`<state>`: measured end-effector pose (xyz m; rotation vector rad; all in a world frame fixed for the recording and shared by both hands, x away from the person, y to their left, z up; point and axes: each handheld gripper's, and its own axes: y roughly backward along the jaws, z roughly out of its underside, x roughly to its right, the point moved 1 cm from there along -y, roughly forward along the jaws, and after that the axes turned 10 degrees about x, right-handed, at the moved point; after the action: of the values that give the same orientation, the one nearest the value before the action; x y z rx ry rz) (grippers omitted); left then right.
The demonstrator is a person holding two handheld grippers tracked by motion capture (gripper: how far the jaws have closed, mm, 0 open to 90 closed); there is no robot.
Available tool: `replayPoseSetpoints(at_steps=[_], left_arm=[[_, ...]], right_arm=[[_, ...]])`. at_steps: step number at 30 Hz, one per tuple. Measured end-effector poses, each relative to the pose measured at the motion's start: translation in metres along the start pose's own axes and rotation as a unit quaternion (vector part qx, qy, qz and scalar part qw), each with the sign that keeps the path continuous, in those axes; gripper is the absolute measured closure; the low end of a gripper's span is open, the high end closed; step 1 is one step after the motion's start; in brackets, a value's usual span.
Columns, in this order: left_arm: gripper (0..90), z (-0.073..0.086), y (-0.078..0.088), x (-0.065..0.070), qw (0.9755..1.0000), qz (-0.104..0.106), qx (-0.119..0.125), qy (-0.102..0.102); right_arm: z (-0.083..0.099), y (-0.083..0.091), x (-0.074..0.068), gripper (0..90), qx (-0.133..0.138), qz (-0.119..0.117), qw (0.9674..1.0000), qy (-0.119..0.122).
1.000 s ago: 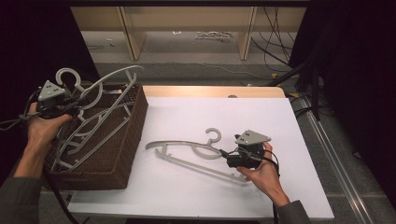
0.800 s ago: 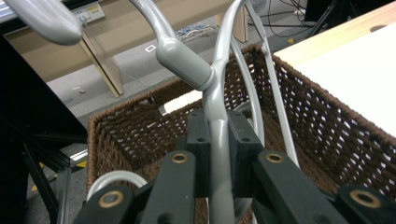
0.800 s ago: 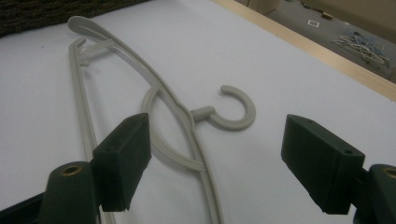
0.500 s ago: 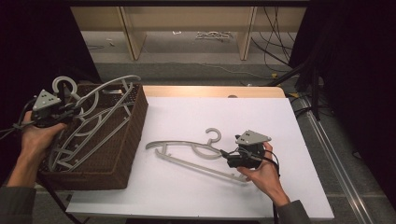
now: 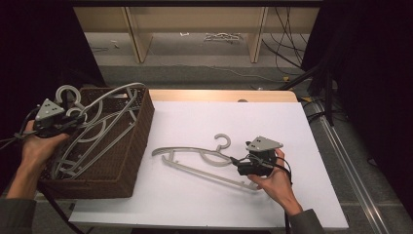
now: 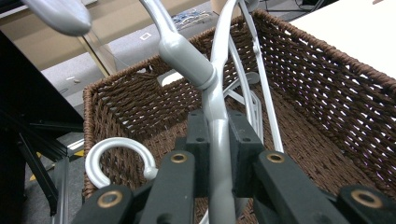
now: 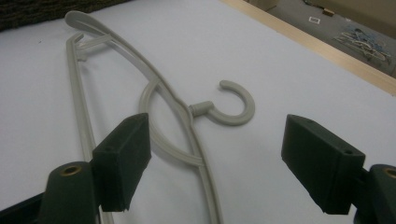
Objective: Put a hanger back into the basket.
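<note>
L gripper (image 6: 218,154) is clamped tight on the shoulder of a grey hanger (image 6: 215,93), just below its hook neck, held over the wicker basket (image 5: 139,136) w/ others lying inside. R gripper (image 7: 229,163) gapes wide, holding nothing, hovering at the beige hanger (image 5: 204,158) flat on the table (image 5: 292,126) right of the basket. Both look like light, stiff, slick plastic; prob. best pinched near the neck, where arms meet.

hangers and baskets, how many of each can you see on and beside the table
hangers: at least 3, one on the white table, one held in the left tongs, at least one more lying in the basket; the tangle hides an exact count
wicker basket: 1
total: at least 4
</note>
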<state>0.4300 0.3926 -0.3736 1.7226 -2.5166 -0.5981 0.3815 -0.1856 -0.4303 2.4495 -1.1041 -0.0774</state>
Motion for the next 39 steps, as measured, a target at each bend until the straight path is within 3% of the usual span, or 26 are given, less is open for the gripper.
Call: replayPoseSetpoints(at_steps=[5, 11, 16, 17, 19, 21, 27, 29, 35, 39], left_arm=[[81.2, 0.001, 0.003, -0.006, 0.9999, 0.011, 0.003, -0.01], [81.2, 0.004, 0.003, -0.009, 0.9997, 0.017, -0.012, -0.015], [81.4, 0.015, -0.002, -0.011, 0.9988, 0.017, -0.041, -0.021], [81.4, 0.015, -0.002, -0.012, 0.998, 0.02, -0.053, -0.029], [81.5, 0.018, -0.003, -0.014, 0.994, 0.022, -0.082, -0.07], [81.0, 0.021, -0.006, -0.013, 0.9944, 0.027, -0.083, -0.059], [81.0, 0.025, -0.02, -0.004, 0.9907, 0.042, -0.105, -0.076], [81.0, 0.027, -0.024, -0.001, 0.9904, 0.043, -0.111, -0.071], [81.3, 0.033, -0.031, 0.001, 0.9909, 0.027, -0.123, -0.049], [81.3, 0.035, -0.034, -0.001, 0.989, 0.012, -0.139, -0.048]], right_arm=[[0.001, 0.0, 0.001, 25.1, 0.0, 0.0, 1.0, 0.001], [0.001, -0.001, 0.001, 25.1, -0.001, 0.0, 1.0, 0.002], [0.001, -0.001, 0.0, 25.1, -0.003, 0.001, 1.0, 0.001], [0.001, -0.001, 0.0, 25.1, -0.001, 0.001, 1.0, 0.0], [0.001, -0.001, 0.0, 25.1, -0.002, 0.0, 1.0, 0.0], [0.002, -0.001, 0.001, 25.1, -0.004, 0.001, 1.0, 0.002], [0.002, -0.001, 0.0, 25.1, -0.005, 0.0, 1.0, 0.002], [0.001, -0.001, 0.0, 25.1, -0.003, 0.001, 1.0, 0.002], [0.002, -0.001, 0.0, 25.1, -0.003, 0.001, 1.0, 0.003], [0.002, -0.002, 0.0, 25.1, -0.004, -0.001, 1.0, 0.003]])
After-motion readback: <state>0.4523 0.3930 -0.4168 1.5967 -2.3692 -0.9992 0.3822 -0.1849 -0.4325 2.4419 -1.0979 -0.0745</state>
